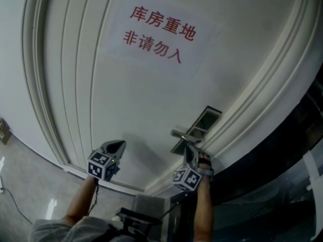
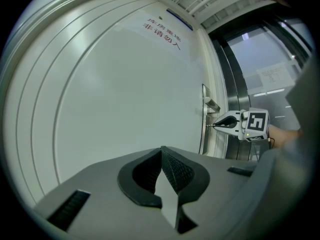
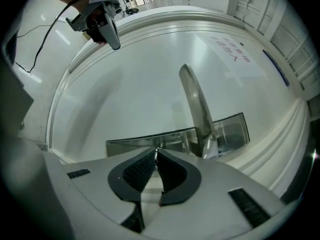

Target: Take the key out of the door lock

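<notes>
door (image 1: 126, 95) 1 | sign (image 1: 159, 34) 1 | handle (image 1: 184, 134) 1 | lock plate (image 1: 203, 121) 1 | key (image 2: 209, 125) 1 | grippers (image 1: 120, 144) (image 1: 189, 147) 2

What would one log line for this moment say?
right claw: shut on key at lock plate | left claw: shut, empty, apart from lock | key: not yet out

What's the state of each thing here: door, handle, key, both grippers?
door: looks closed in its frame.
sign: stuck flat on the door.
handle: free, no gripper on it.
key: in the lock plate, only a sliver shows.
right gripper: shut on the key, tips at the lock plate.
left gripper: shut, empty, held off the door.
</notes>
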`<action>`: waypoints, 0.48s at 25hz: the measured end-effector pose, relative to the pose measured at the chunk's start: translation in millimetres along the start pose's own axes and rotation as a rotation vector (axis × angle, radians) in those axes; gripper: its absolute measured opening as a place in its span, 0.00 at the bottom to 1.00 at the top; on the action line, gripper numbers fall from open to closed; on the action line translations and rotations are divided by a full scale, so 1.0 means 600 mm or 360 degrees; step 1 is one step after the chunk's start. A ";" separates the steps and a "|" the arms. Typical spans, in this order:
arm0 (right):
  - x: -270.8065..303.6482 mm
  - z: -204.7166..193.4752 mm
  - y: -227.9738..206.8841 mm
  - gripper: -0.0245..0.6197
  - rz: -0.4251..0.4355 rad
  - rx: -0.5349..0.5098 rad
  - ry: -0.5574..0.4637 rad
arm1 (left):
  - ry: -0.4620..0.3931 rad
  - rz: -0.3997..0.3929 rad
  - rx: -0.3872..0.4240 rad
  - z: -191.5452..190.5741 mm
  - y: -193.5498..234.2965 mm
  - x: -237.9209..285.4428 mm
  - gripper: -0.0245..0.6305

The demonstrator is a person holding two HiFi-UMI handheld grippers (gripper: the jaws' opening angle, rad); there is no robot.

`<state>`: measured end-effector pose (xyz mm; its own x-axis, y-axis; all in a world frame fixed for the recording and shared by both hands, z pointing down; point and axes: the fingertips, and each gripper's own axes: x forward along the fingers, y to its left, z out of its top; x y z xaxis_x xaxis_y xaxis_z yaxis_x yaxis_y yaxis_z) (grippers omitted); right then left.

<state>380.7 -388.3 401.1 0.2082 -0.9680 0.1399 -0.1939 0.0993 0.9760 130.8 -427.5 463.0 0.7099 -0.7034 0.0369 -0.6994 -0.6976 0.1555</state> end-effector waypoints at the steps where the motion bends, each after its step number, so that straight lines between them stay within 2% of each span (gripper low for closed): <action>1: -0.001 -0.001 0.002 0.08 0.0004 -0.0004 0.0009 | 0.0001 0.0000 0.0000 0.000 0.000 -0.001 0.03; 12: 0.001 0.000 0.005 0.08 -0.0005 -0.0115 0.0053 | 0.0001 -0.0010 0.0004 0.002 -0.006 -0.004 0.03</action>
<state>380.5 -388.5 404.3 0.2410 -0.9602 0.1410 -0.1238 0.1137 0.9858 131.9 -423.4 461.3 0.7143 -0.6989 0.0363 -0.6951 -0.7024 0.1534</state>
